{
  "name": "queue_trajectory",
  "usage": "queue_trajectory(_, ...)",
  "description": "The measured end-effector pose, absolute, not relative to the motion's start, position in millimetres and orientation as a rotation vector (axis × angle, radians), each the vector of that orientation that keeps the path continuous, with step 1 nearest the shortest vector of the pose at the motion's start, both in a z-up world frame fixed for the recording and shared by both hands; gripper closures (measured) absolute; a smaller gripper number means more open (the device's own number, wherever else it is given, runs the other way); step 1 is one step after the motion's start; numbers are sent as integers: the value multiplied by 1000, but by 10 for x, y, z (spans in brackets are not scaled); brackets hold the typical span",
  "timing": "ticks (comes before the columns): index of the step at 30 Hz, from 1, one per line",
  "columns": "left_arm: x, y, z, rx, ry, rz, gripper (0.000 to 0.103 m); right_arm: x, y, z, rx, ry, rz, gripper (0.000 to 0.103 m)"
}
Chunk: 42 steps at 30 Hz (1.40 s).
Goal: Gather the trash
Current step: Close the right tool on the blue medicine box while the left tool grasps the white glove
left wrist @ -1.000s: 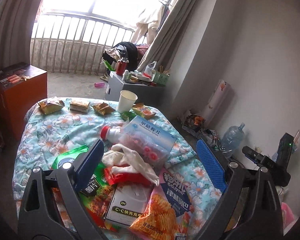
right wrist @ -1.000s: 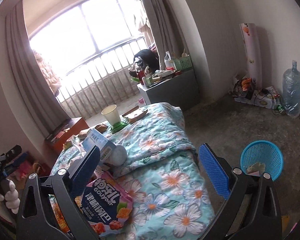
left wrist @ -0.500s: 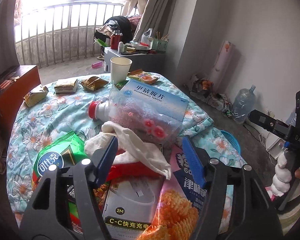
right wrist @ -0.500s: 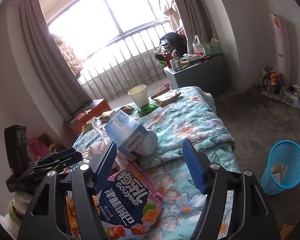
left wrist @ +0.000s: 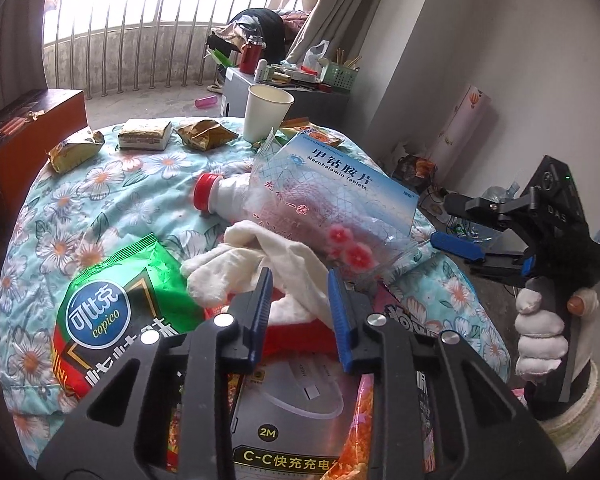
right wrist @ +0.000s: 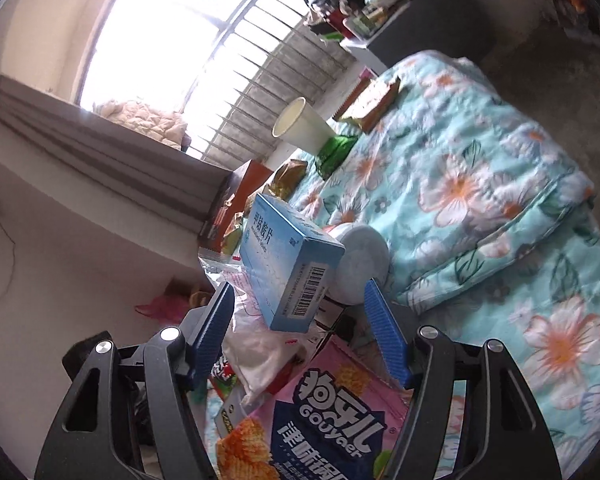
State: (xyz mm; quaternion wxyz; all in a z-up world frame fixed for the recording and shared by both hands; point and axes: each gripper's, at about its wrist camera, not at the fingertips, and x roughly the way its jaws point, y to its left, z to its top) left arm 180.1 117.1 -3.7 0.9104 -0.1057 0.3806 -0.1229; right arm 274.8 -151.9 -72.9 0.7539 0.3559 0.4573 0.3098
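Note:
A heap of trash lies on a floral quilt. My left gripper points down into the heap. Its jaws are closing around a crumpled white cloth and a red wrapper, with a gap still showing beside the pads. My right gripper is tilted and open. A blue medicine box sits just ahead between its fingertips, untouched. In the left wrist view the right gripper, held by a gloved hand, reaches in from the right beside the box.
Around the heap lie a green chip bag, a pink snack bag, a red-capped bottle, a clear plastic bag and a white cable box. A paper cup and several wrappers sit at the far edge.
The left gripper sank toward the heap and its jaws narrowed around the white cloth. The right gripper rolled, swung left to the blue box and narrowed; the blue basket left its view.

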Motion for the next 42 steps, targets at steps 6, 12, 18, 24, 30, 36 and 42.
queue_trajectory(6,1786,1198,-42,-221,781,-261,82,2892,-1312,-972,862,1098,707,37)
queue_trajectory(12,1752,1202,-38,-235,782,-275,84,2939,-1187,-981,893,1118,716,37)
queue_trajectory(18,1708,1260,-14,-314,785,-334,69,2908,-1200,-925,906,1106,721,43)
queue_trajectory(24,1772,1204,-27,-316,796,-330,59,2918,-1256,-943,932,1108,715,49)
queue_trajectory(30,1952,1202,-97,-340,834,-296,62,2937,-1285,-1023,981,1117,710,60)
queue_trajectory(36,1991,1174,-106,-328,831,-290,82,2892,-1325,-1066,1007,1109,714,68)
queue_trajectory(42,1926,1190,-75,-314,799,-288,99,2828,-1396,-1054,1052,1090,737,71)
